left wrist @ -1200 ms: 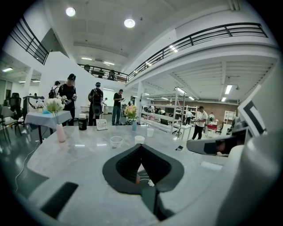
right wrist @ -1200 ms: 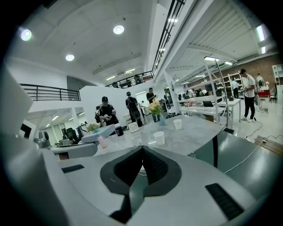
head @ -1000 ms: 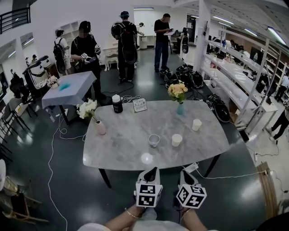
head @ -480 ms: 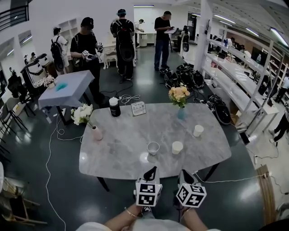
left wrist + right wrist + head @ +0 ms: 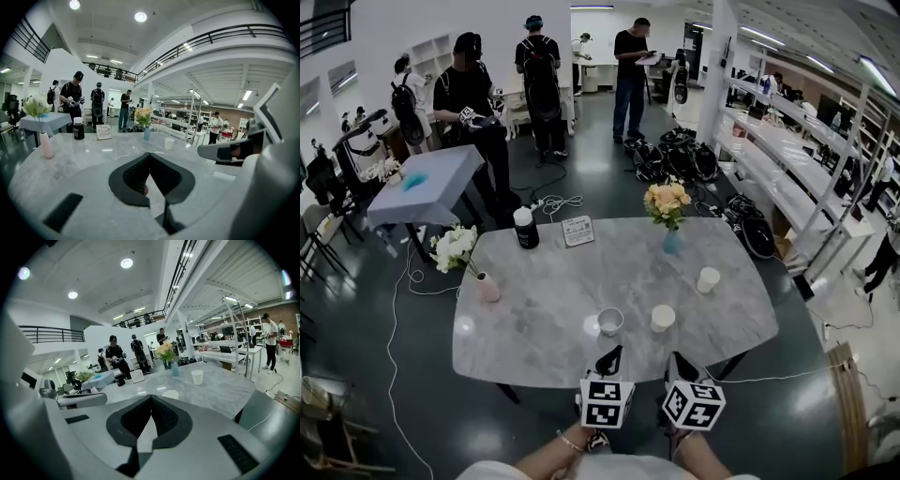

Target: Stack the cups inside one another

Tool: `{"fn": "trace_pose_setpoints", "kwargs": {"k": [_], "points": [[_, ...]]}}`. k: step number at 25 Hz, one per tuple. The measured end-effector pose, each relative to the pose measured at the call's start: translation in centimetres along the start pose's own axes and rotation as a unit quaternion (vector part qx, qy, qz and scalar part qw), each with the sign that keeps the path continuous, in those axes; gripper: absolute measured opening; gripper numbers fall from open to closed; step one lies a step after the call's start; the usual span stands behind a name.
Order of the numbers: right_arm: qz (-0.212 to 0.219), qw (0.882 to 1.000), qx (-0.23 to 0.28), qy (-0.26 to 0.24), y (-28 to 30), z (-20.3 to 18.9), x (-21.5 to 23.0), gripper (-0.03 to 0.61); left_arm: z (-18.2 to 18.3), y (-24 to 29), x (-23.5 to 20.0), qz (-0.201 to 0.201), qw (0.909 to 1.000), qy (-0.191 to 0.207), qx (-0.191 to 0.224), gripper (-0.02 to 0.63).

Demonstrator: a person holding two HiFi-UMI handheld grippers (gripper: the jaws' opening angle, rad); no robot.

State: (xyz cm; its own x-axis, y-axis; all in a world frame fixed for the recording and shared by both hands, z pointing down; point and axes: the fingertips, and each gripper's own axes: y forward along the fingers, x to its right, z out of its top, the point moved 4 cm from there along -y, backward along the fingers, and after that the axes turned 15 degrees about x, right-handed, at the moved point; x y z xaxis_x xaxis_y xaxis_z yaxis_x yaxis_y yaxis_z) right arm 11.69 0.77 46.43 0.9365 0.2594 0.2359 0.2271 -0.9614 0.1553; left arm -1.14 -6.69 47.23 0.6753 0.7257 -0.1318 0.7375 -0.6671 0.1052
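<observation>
Nearer now: you've brought both tongs up to the grey marble worktop [image 5: 544, 281]; left tongs [image 5: 612, 354] and right tongs [image 5: 680, 361] are closed and empty; greyish round cup [image 5: 610, 322] and white paper cup [image 5: 663, 318] stand just ahead, unstacked.

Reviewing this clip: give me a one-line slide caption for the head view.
Left gripper and right gripper, both shut and empty, at the near edge of the marble table, facing three separate cups.

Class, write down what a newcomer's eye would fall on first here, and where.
A grey marble table fills the middle, with three cups spread over its near right part. At the bottom edge, the left claw and right claw, both shut, point toward them.
</observation>
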Motion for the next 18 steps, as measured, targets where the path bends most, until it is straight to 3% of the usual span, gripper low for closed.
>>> {"fn": "trace_pose_setpoints", "kwargs": {"k": [12, 18], "points": [[0.005, 1.0, -0.03, -0.006, 2.6, -1.3, 0.1, 0.006, -1.8, 2.1, -1.4, 0.009, 0.9994, -0.023, -0.025, -0.003], [0.02, 0.999, -0.037, -0.002, 3.9, -1.3, 0.5, 0.008, -2.4, 2.0, -2.0, 0.037, 0.9984, -0.028, -0.034, -0.003]]}}
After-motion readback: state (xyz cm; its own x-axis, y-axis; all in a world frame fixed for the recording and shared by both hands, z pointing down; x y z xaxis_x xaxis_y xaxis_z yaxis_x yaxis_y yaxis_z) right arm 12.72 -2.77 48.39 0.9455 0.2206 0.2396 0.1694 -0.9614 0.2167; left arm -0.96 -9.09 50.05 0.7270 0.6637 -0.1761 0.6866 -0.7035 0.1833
